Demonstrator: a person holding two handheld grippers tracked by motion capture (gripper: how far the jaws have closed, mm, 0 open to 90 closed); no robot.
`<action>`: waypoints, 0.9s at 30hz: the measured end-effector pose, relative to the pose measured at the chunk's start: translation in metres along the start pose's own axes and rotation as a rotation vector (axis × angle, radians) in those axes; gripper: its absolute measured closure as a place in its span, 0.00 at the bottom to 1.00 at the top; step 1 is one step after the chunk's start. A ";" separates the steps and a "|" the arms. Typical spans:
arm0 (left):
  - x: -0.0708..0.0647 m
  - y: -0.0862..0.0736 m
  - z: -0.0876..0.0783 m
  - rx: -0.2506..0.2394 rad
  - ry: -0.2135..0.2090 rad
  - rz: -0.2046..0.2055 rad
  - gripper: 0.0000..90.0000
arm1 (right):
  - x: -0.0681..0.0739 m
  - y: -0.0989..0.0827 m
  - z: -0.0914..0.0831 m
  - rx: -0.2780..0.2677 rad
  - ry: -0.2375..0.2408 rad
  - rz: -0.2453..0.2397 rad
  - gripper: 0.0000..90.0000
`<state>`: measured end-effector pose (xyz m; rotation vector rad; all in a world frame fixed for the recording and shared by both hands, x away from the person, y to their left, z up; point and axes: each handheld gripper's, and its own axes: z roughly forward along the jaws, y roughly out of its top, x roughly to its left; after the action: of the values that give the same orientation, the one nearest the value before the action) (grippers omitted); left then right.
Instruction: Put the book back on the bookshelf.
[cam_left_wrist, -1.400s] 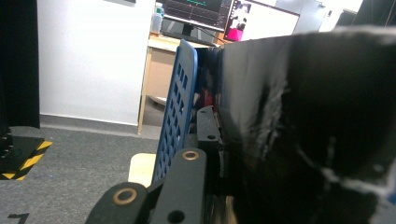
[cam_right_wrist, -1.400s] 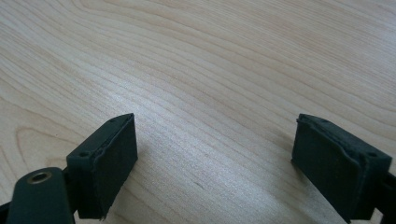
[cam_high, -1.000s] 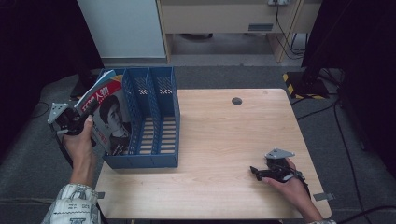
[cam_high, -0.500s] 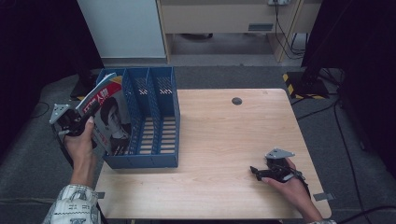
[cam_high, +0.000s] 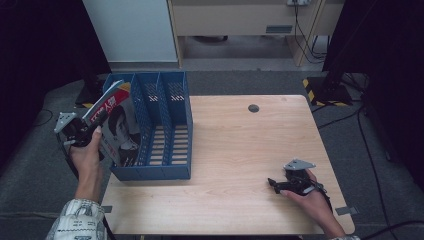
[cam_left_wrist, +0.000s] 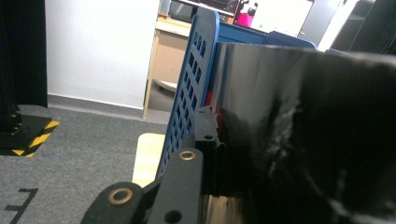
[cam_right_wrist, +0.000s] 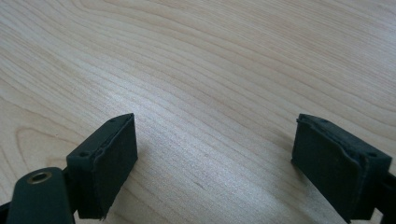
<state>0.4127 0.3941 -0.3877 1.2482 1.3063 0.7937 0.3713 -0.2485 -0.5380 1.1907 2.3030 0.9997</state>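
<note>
Magazine (cam_high: 116, 125) clamped in left gripper (cam_high: 80, 134), tilted over the leftmost slot of the blue file organizer (cam_high: 165, 165).
Left jaws are closed tight on the magazine's edge; right gripper (cam_high: 275, 184) rests on the wooden table (cam_high: 240, 145), jaws wide apart and holding nothing.
</note>
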 end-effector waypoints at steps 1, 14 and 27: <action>-0.001 0.001 0.000 0.008 0.007 0.003 0.92 | 0.000 0.000 0.000 0.001 0.000 0.002 0.16; -0.006 0.017 0.000 0.022 0.052 0.040 0.81 | 0.000 0.000 0.000 0.000 0.000 -0.001 0.16; -0.006 0.029 0.005 0.091 0.039 0.038 0.96 | 0.000 0.000 0.000 0.001 0.004 0.001 0.16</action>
<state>0.4230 0.3930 -0.3596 1.3389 1.3667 0.7968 0.3710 -0.2483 -0.5380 1.1914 2.3063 1.0030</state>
